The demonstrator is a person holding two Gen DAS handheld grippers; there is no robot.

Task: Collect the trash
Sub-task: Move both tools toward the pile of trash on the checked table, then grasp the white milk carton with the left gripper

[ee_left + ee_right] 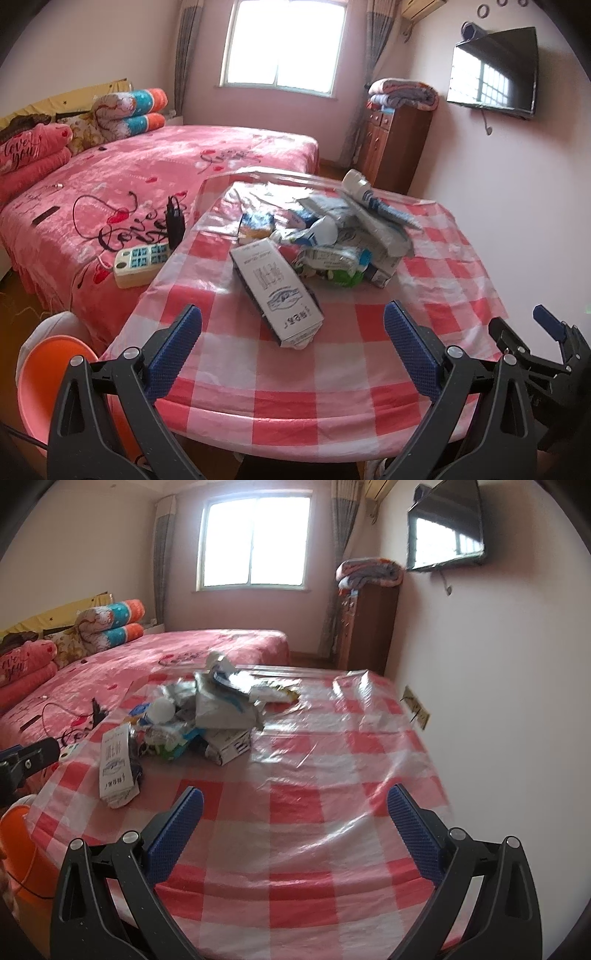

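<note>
A pile of trash (332,236) lies on the table with the red-and-white checked cloth (295,376): crumpled wrappers, packets and a white bottle (356,182). A flattened white carton (277,291) lies nearest, in front of the pile. My left gripper (293,332) is open and empty, hovering above the near table edge just short of the carton. My right gripper (295,812) is open and empty over the bare cloth (314,794), right of the pile (207,716) and carton (114,771). It shows at the left view's right edge (546,332).
An orange bin (55,384) stands on the floor left of the table, also in the right wrist view (18,856). A pink bed (147,173) with a power strip (142,264) lies left. A wooden cabinet (395,147) and wall TV (495,74) are on the right.
</note>
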